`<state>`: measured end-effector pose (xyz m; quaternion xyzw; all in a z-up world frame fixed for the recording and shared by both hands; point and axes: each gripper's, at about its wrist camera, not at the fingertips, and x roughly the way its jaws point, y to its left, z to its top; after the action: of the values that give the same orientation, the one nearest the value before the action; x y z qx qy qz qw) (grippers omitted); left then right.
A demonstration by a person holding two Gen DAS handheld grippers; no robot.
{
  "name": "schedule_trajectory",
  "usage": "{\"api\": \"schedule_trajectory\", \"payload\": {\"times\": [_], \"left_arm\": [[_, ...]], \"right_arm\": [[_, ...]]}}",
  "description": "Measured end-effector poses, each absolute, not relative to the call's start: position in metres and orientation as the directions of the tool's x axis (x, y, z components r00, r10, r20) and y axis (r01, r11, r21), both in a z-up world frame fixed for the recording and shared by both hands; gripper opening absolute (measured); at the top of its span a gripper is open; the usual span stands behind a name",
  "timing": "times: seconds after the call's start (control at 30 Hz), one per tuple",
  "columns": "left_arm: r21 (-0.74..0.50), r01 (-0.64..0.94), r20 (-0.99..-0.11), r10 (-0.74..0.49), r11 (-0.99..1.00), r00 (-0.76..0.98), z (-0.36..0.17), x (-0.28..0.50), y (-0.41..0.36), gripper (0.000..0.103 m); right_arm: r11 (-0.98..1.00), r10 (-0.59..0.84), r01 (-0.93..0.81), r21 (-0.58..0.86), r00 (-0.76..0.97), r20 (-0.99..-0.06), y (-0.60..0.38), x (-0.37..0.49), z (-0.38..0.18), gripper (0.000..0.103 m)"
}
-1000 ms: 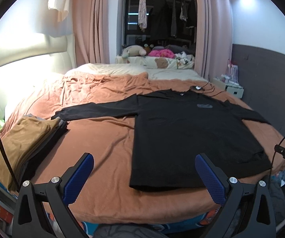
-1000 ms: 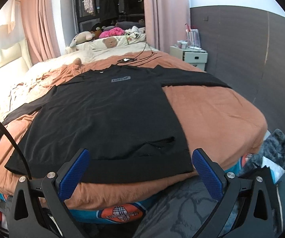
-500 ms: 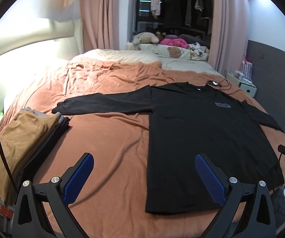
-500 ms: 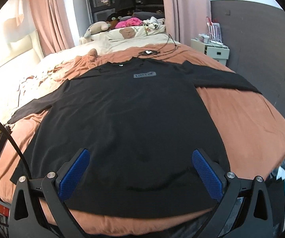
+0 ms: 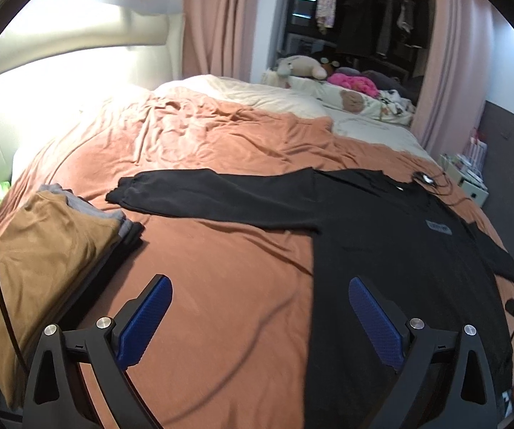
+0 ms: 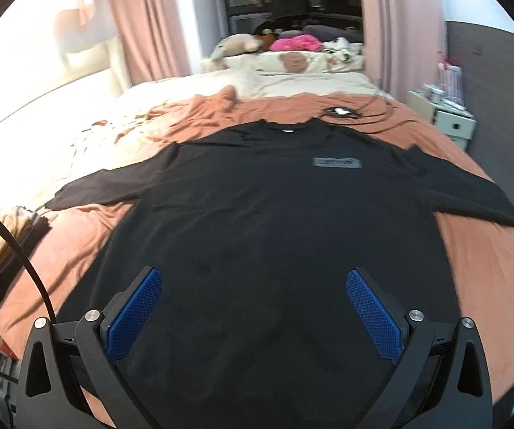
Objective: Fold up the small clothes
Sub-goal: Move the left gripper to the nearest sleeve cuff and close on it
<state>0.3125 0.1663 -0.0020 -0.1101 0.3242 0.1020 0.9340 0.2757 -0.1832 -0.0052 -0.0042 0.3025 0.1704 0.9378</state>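
We see the black long-sleeve shirt (image 6: 285, 221) spread flat and face up on the bed (image 5: 221, 286), filling the middle of the right wrist picture, with its collar toward the top of the frame and its hem toward the bottom. In the left wrist picture it lies on the right side, and one sleeve (image 5: 214, 196) stretches out to the left across the middle of the frame. No part of the shirt is folded yet — both sleeves lie straight out and the body is in one layer, as far as we can tell.

At the left edge of the left wrist picture there is a stack of folded clothes (image 5: 42, 250), brown on top with grey and dark pieces under it. We judge that these are finished items, so part of the task seems done and this shirt is left.

The left hand-held gripper (image 5: 260, 318) has its jaws wide apart and holds nothing; it hangs over the bare orange cover beside the shirt's edge. The right hand-held gripper (image 6: 253, 311) is also spread wide and empty — it hangs above the lower body of the shirt.
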Motion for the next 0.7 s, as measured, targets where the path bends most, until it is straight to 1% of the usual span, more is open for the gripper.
{"api": "schedule_trajectory", "payload": {"times": [0.13,0.27,0.4,0.47,0.53,0.63,0.7], "left_arm": [[-0.151,-0.293,-0.649,0.129,0.944,0.749,-0.005,0.338,0.191,0.100],[-0.167,-0.311,-0.665,0.126,0.936,0.737,-0.005,0.366,0.215,0.095],[-0.184,-0.343,-0.676,0.134,0.921,0.724,-0.009,0.391,0.238,0.088],[-0.221,-0.361,-0.689,0.117,0.906,0.715,-0.013,0.403,0.251,0.087],[-0.248,-0.384,-0.705,0.106,0.889,0.702,-0.018,0.415,0.264,0.087],[-0.252,-0.419,-0.726,0.116,0.872,0.677,-0.027,0.435,0.277,0.087],[-0.257,-0.435,-0.744,0.111,0.863,0.659,-0.035,0.449,0.284,0.086]], "right_arm": [[0.930,0.333,-0.360,0.071,0.746,-0.578,-0.175,0.299,-0.007,0.103],[0.916,0.364,-0.392,0.083,0.730,-0.579,-0.163,0.321,-0.008,0.103],[0.909,0.393,-0.399,0.121,0.726,-0.565,-0.157,0.339,-0.012,0.103],[0.907,0.402,-0.401,0.129,0.731,-0.551,-0.155,0.346,-0.012,0.103],[0.904,0.401,-0.411,0.114,0.727,-0.558,-0.146,0.355,-0.013,0.103],[0.904,0.385,-0.420,0.080,0.719,-0.578,-0.133,0.372,-0.014,0.103],[0.882,0.428,-0.462,0.096,0.697,-0.576,-0.119,0.384,-0.015,0.103]]}}
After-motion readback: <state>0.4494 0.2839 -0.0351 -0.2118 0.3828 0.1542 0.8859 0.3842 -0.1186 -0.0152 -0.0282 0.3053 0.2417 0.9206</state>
